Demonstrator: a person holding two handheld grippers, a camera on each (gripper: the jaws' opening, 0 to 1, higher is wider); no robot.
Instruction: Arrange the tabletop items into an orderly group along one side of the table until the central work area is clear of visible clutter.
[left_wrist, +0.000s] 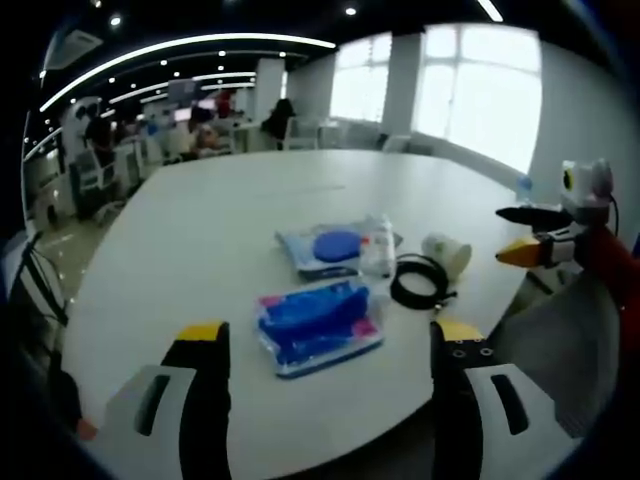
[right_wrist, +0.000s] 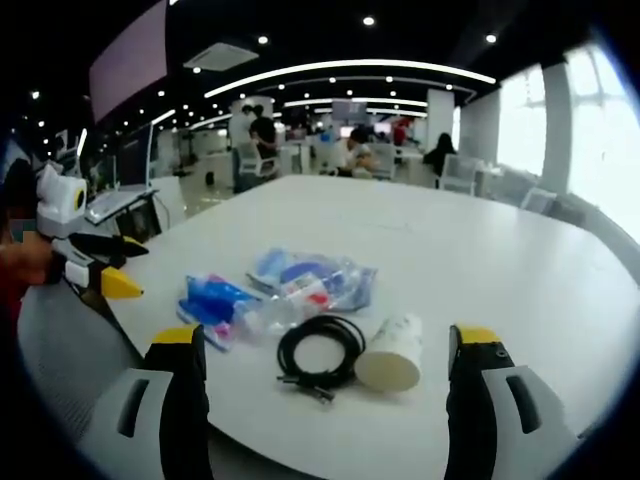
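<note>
On the white table (right_wrist: 520, 280) near its edge lie a blue packet (left_wrist: 318, 322), a clear bag (left_wrist: 330, 248), a small bottle (left_wrist: 379, 245), a coiled black cable (right_wrist: 320, 358) and a tipped paper cup (right_wrist: 392, 352), clustered together. Left gripper (left_wrist: 330, 345) and right gripper (right_wrist: 328, 345) hover apart, jaws spread, holding nothing.

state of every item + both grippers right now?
left gripper: open, holding nothing
right gripper: open, holding nothing
paper cup: tipped on its side
black cable: coiled, flat on table
small bottle: lying on its side
blue packet: flat on table
clear bag with blue disc: flat, beside the bottle
</note>
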